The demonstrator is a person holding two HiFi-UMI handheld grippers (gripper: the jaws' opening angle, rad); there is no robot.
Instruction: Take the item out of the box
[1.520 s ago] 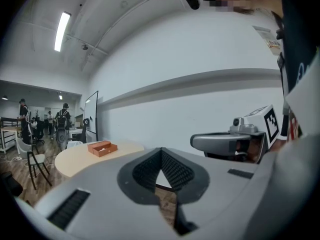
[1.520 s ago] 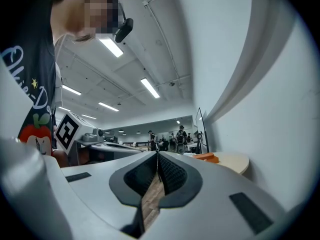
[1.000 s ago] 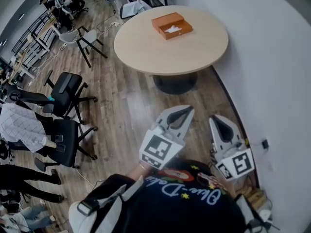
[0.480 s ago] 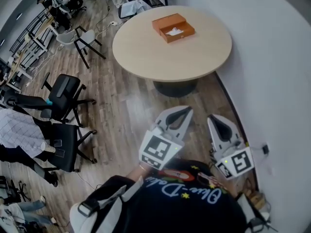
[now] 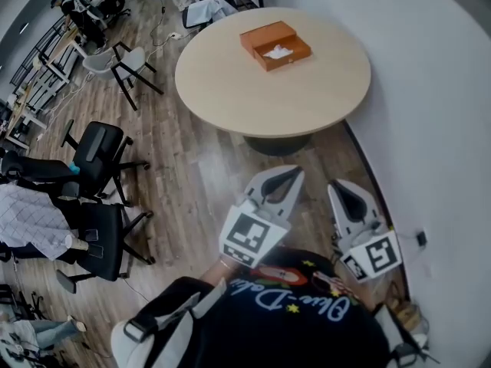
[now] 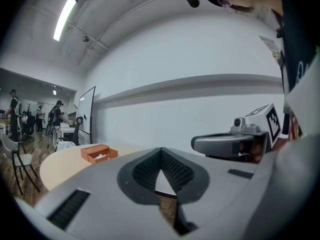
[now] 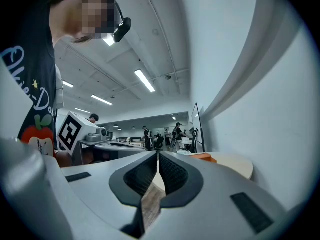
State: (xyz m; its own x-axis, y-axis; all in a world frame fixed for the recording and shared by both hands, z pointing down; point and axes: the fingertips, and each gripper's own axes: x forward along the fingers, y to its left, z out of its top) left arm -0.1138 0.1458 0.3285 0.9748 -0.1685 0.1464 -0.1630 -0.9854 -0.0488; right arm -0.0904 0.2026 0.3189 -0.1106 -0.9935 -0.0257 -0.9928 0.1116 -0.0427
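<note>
An orange box (image 5: 275,44) lies on the far part of a round wooden table (image 5: 253,90). Its drawer is pulled out, with a white item (image 5: 278,51) inside. Both grippers are held close to my body over the wooden floor, well short of the table. The left gripper (image 5: 294,172) is shut and holds nothing, as does the right gripper (image 5: 343,185). In the left gripper view the box (image 6: 98,153) shows small and far beyond the shut jaws of the left gripper (image 6: 160,149). In the right gripper view the box (image 7: 204,157) is a sliver past the right gripper (image 7: 158,154).
A white curved wall (image 5: 430,106) runs along the right, close to the table. Black office chairs (image 5: 100,148) and a white chair (image 5: 126,64) stand on the floor at the left. The table's dark pedestal (image 5: 278,142) lies ahead of the grippers. People stand far off among desks.
The table and box have shifted slightly lower and nearer in the head view. Both grippers keep their place and stay shut. A person at the far left has moved.
</note>
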